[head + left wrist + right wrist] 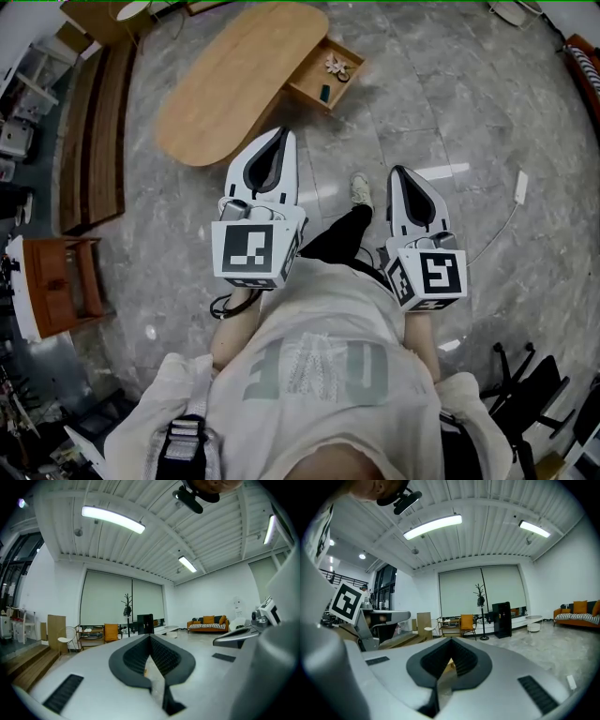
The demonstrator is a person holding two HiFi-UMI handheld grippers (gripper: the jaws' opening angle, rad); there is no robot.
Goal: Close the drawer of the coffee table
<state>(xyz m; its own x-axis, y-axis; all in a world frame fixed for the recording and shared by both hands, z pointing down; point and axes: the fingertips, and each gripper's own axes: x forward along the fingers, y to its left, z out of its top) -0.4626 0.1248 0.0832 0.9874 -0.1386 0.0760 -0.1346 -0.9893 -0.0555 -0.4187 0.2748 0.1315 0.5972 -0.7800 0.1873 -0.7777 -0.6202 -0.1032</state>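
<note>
Left gripper (281,133) and right gripper (398,172): closed, empty. Open drawer (325,73) lies far ahead, well apart. Head view shows its interior; gripper views instead show a sofa (207,623).

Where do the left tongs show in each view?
Head view: left of centre, left tongs shut, pointing toward the coffee table.
Left gripper view: bottom centre, its own jaws, tips meeting.
Right gripper view: far left, seen side-on under its marker cube.
Shared landmark: coat stand, in both gripper views; not in the head view.
</note>
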